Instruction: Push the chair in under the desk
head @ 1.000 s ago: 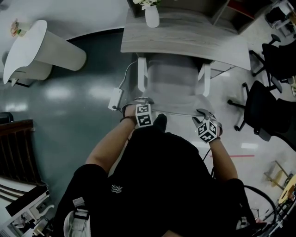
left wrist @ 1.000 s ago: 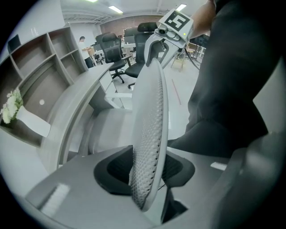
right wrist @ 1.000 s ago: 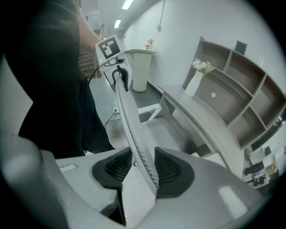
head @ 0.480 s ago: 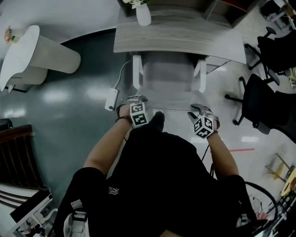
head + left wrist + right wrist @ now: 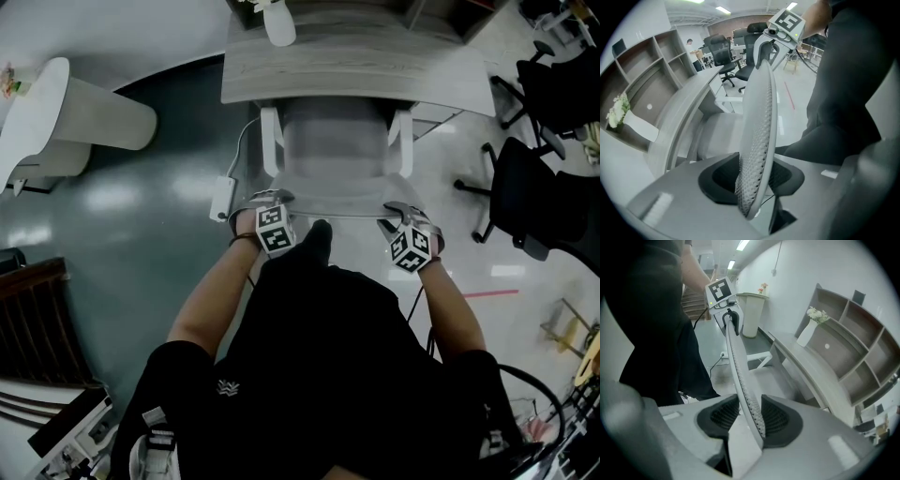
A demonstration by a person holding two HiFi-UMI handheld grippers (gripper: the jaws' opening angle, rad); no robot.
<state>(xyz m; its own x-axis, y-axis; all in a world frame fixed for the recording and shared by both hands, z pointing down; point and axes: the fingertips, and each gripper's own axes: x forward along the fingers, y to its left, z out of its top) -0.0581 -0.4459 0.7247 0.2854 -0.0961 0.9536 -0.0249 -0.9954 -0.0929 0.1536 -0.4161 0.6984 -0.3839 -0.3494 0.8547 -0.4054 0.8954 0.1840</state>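
Glossy grey floor [image 5: 131,206]; pale wooden desk [image 5: 356,75] at 12 o'clock in the head view, white vase [image 5: 278,23] on its far side, black office chairs [image 5: 548,187] at 3 o'clock. The white chair [image 5: 333,155] stands at the desk's near edge; seat partly under the top, armrests showing. The left gripper [image 5: 270,201] is clamped on the 9 o'clock end of the chair's back, the right gripper [image 5: 401,212] on the 3 o'clock end; each gripper view shows the mesh back between the pads, jaws fairly wide yet bearing on it. Change over the last second: slight; both grips hold, and the chair has crept little, if at all, toward the desk. Judgement: push under way; much of the seat has yet to go under.
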